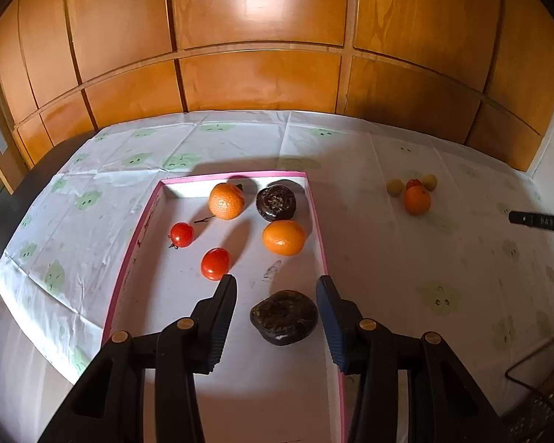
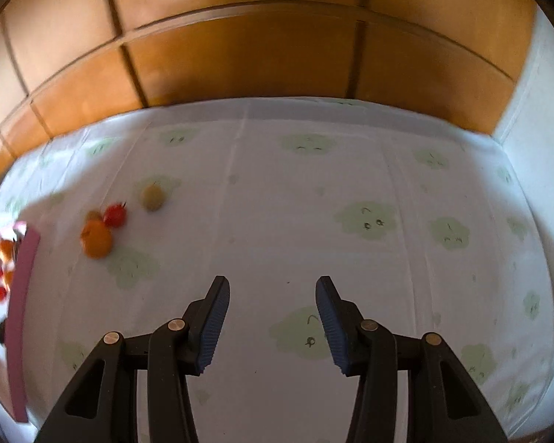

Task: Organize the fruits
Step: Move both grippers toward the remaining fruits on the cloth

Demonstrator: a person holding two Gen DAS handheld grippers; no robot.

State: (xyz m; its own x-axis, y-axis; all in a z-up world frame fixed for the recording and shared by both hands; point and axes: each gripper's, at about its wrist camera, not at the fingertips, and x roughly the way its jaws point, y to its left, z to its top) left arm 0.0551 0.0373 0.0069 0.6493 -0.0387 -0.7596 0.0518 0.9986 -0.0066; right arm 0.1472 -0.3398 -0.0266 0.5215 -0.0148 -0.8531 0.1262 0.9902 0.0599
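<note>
Though ungripped, dark fruit (image 1: 284,316) between tool (image 1: 277,284) tips.

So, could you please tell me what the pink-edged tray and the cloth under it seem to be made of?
Tray: probably cardboard, since its thin, straight pink walls have sharp corners and the white floor is matte and scuffed. Cloth: likely thin plastic sheeting, lightly glossy, creased in fold lines, printed with green faces.

My left tongs (image 1: 277,284) are black with blue ribbed pads, like my right tongs (image 2: 273,284). The tray (image 1: 315,203) is white with a pink rim. The cloth (image 1: 406,258) is white with pale green cloud faces. The oranges (image 1: 283,237) are orange, the tomatoes (image 1: 215,263) red, and the dark fruit (image 1: 283,316) brown-black.
</note>
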